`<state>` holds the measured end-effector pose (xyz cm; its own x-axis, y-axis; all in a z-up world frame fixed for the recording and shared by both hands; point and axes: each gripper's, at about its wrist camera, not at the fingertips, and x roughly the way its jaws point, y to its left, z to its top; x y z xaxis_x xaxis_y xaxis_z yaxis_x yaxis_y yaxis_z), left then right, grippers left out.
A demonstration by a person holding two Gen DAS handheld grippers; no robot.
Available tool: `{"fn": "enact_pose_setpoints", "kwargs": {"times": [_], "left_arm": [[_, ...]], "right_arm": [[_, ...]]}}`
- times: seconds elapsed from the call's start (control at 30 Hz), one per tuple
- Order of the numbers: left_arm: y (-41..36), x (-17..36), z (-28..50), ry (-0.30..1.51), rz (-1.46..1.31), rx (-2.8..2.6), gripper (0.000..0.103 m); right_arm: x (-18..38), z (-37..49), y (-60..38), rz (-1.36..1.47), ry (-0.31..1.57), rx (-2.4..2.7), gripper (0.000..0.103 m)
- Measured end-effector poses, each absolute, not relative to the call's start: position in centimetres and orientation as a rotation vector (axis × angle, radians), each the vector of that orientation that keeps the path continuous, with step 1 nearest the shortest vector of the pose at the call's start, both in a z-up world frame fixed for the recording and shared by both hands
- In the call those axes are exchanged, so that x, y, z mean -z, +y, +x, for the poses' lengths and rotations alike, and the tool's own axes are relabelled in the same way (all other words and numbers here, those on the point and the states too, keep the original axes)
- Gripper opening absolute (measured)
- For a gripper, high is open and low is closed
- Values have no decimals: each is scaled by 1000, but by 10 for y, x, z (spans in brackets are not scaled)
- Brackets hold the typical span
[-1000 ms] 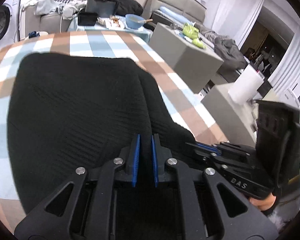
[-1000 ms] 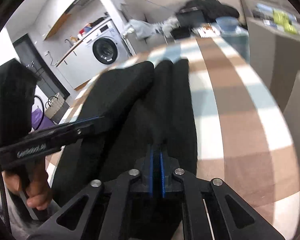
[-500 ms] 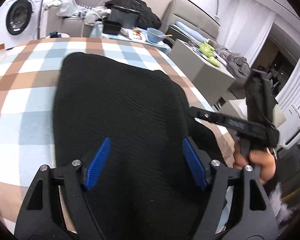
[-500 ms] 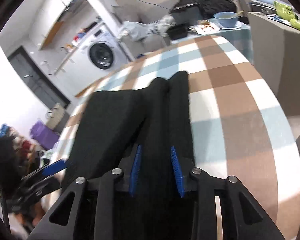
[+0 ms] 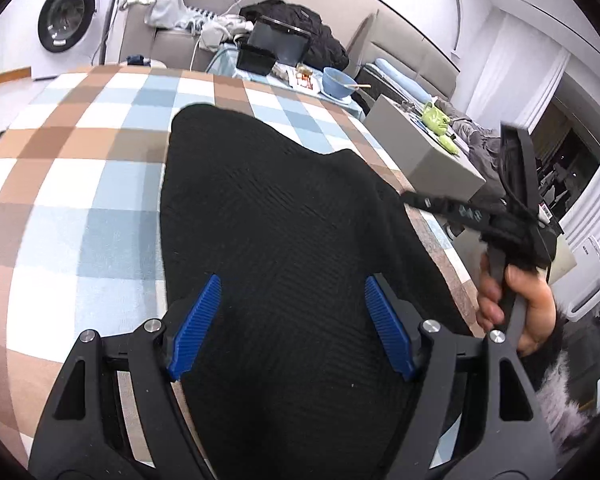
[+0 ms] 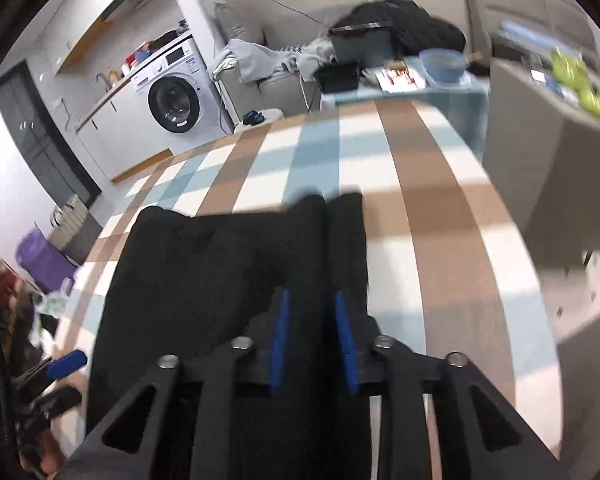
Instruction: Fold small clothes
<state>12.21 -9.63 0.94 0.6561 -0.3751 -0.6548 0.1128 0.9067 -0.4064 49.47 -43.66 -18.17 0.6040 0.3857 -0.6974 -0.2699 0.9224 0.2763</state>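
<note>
A black knit garment (image 5: 284, 224) lies folded flat on the checked tablecloth (image 5: 80, 184). My left gripper (image 5: 292, 320) is open wide and empty, raised over the garment's near end. The right gripper's body (image 5: 512, 216) shows at that view's right edge, held in a hand. In the right wrist view the garment (image 6: 220, 280) lies below my right gripper (image 6: 310, 324), whose blue pads stand apart over a folded strip of cloth at the garment's right edge. It holds nothing. The left gripper's blue fingertip (image 6: 66, 362) shows at the lower left.
A grey block table (image 5: 428, 156) stands right of the cloth-covered table. Behind it is a side table with a blue bowl (image 5: 338, 80) and black trays (image 5: 256, 58). A washing machine (image 5: 70, 20) and a sofa with clothes are at the back.
Both grippers were shut on the garment's edge a second ago. Both have opened, let go and pulled back and up. The garment now lies flat on the table.
</note>
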Motion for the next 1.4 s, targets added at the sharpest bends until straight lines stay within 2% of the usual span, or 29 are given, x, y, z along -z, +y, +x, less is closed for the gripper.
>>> {"fn": "enact_pose_setpoints", "kwargs": {"times": [0.23, 0.27, 0.33, 0.5, 0.53, 0.57, 0.63, 0.77, 0.93, 1.0, 1.1, 1.13, 1.2, 1.27, 1.3, 1.33, 1.37, 1.4], "left_arm": [[-85, -10, 114, 783, -330, 230, 72], [-84, -9, 115, 785, -334, 230, 72], [-83, -9, 114, 794, -342, 230, 72], [-85, -11, 107, 806, -325, 213, 72], [-85, -11, 105, 804, -319, 208, 72], [-85, -10, 103, 806, -313, 204, 72], [-83, -6, 101, 821, -293, 184, 72], [-74, 0, 102, 833, -303, 163, 72], [-71, 12, 112, 864, -341, 178, 72], [-72, 14, 112, 873, -327, 185, 72], [-69, 14, 111, 857, -316, 171, 72], [-68, 15, 112, 864, -321, 167, 72], [-66, 17, 112, 879, -338, 160, 72], [-65, 17, 111, 873, -351, 159, 72], [-66, 16, 111, 874, -349, 162, 72], [-67, 15, 111, 871, -344, 165, 72], [-67, 13, 110, 864, -338, 165, 72], [-68, 12, 109, 856, -333, 164, 72]], "right_arm": [[189, 403, -466, 241, 833, -510, 33], [188, 394, -465, 258, 828, -528, 36], [187, 387, -458, 302, 834, -585, 43], [203, 397, -410, 259, 876, -691, 42], [207, 399, -402, 218, 885, -664, 38], [211, 401, -394, 163, 890, -616, 26], [209, 398, -385, 140, 871, -653, 8], [184, 380, -402, 147, 758, -608, 4], [212, 396, -428, 242, 879, -453, 2], [212, 393, -437, 348, 873, -513, 7], [203, 389, -434, 385, 846, -595, 22], [200, 389, -430, 421, 837, -639, 38], [198, 389, -420, 428, 829, -668, 54], [201, 393, -399, 325, 843, -645, 49], [204, 398, -391, 279, 848, -617, 41], [210, 404, -384, 244, 868, -587, 22], [214, 410, -381, 242, 886, -577, 11], [215, 411, -385, 255, 887, -588, 10]]}}
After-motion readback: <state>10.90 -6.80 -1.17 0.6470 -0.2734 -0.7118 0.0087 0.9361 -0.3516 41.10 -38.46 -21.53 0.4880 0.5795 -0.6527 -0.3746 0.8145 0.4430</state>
